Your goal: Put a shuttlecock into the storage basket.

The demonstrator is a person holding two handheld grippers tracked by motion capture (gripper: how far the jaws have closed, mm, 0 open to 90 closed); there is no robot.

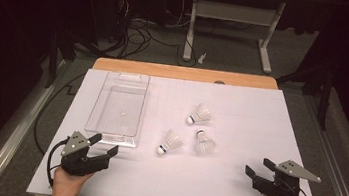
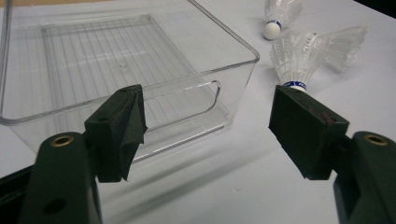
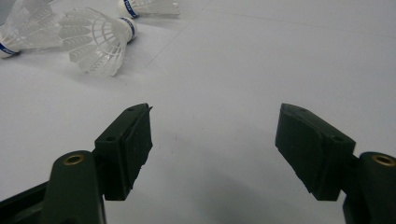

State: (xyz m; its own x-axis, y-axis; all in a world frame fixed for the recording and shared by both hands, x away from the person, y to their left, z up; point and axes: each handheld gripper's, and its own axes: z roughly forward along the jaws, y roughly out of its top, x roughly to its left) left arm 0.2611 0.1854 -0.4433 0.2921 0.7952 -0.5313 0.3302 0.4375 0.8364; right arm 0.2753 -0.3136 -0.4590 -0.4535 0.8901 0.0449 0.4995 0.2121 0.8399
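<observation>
Down at the near edge of the white table (image 1: 231, 195), a person holds two black grippers. The left gripper (image 1: 105, 144) sits at the near left, just by the near end of the clear plastic box (image 1: 93, 116). Its jaws are wide apart and hold nothing. In the left gripper view, the box wall is right in front of the left gripper (image 2: 205, 126). The right gripper (image 1: 257, 167) sits at the near right. Its jaws are wide apart too, and there is nothing in them. In the right gripper view, bare table lies between the jaws of the right gripper (image 3: 215, 140).

A bit farther in, near the middle of the table, lie three white shuttlecocks. The nearest shuttlecock (image 1: 171, 142) lies just right of the box. The right shuttlecock (image 1: 203, 143) is close beside it. The far shuttlecock (image 1: 200, 115) lies a little past them. All three are on the table, not in the box. The box is empty.

I think the job is only starting: nothing is picked up yet. Next, one gripper should reach for a shuttlecock, close gently on it, and carry it over to the box. The feathers look soft, so a light squeeze is best.
</observation>
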